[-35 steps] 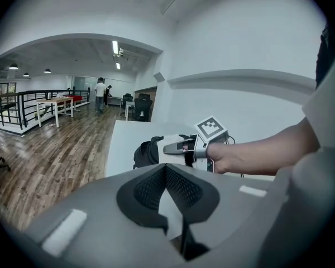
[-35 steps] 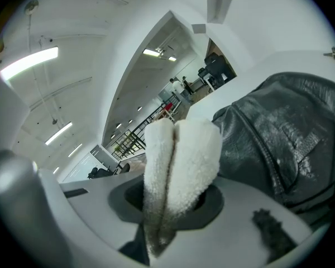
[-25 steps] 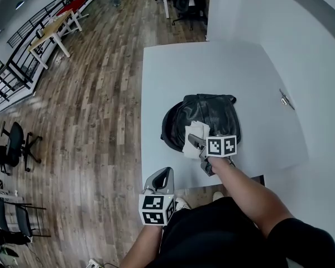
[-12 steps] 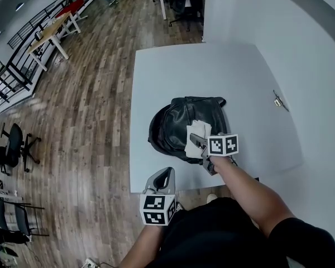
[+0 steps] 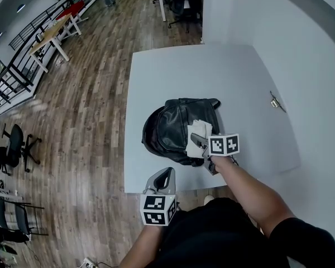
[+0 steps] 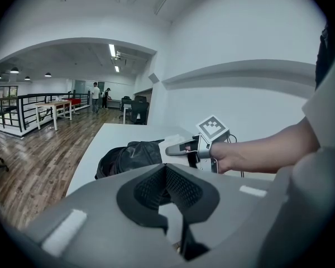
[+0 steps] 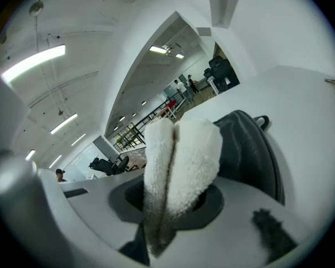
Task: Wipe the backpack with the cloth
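Observation:
A black leather backpack (image 5: 170,130) lies flat on the white table (image 5: 212,71). My right gripper (image 5: 196,142) is shut on a folded white cloth (image 5: 197,134), which is pressed on the backpack's right near part. In the right gripper view the cloth (image 7: 181,161) fills the jaws of that gripper (image 7: 173,202), with the backpack (image 7: 248,144) just beyond. My left gripper (image 5: 163,178) hovers at the table's near edge, shut and empty. From the left gripper (image 6: 166,175) view the backpack (image 6: 125,156) and the right gripper (image 6: 177,147) lie ahead.
A small metal object (image 5: 274,102) lies on the table toward its right edge. A white wall rises to the right. Wooden floor spreads to the left, with office chairs (image 5: 14,144) and far desks (image 5: 50,29). Two people (image 6: 99,96) stand far off.
The right gripper with the cloth has slid from the backpack's middle toward its right side. The left gripper has stayed at the near edge.

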